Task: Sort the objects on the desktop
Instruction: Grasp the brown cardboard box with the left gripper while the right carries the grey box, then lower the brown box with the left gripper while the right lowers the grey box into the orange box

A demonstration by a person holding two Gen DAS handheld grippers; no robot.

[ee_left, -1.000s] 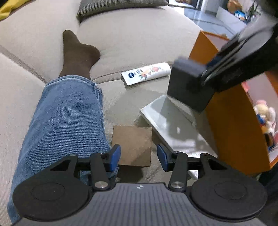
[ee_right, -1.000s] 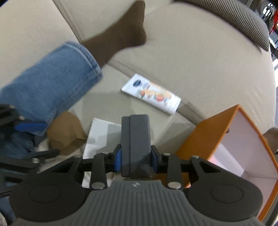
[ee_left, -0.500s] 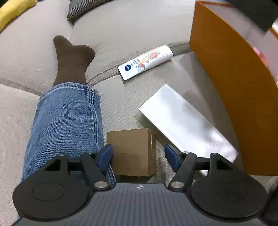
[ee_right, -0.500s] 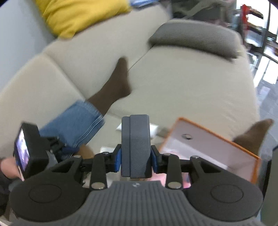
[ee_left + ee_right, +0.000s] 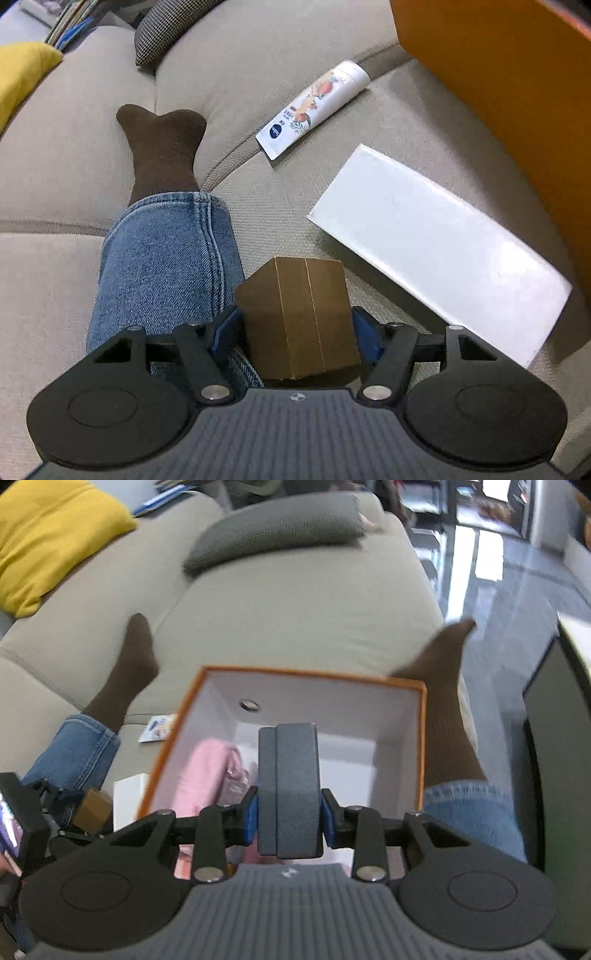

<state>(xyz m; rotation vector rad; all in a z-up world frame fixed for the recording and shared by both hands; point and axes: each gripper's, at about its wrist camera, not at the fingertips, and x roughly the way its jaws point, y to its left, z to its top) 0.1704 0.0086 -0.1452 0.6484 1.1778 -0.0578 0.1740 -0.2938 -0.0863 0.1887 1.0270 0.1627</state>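
While the left gripper's [image 5: 295, 339] jaws were closing, the brown cardboard box [image 5: 300, 317] stood upright between the blue pads on the sofa [image 5: 332, 48], contact not discernible. The right gripper [image 5: 288, 818] was clamped on a grey case [image 5: 288, 790], long axis pointing away, above the orange box [image 5: 422, 738]. Only the right view showed that box's pink contents [image 5: 201, 771]; only the left showed the whole white box [image 5: 436, 243] and lotion tube [image 5: 314, 107].

Bare sofa cushion [image 5: 424, 122] between white box [image 5: 436, 251] and tube [image 5: 314, 107]
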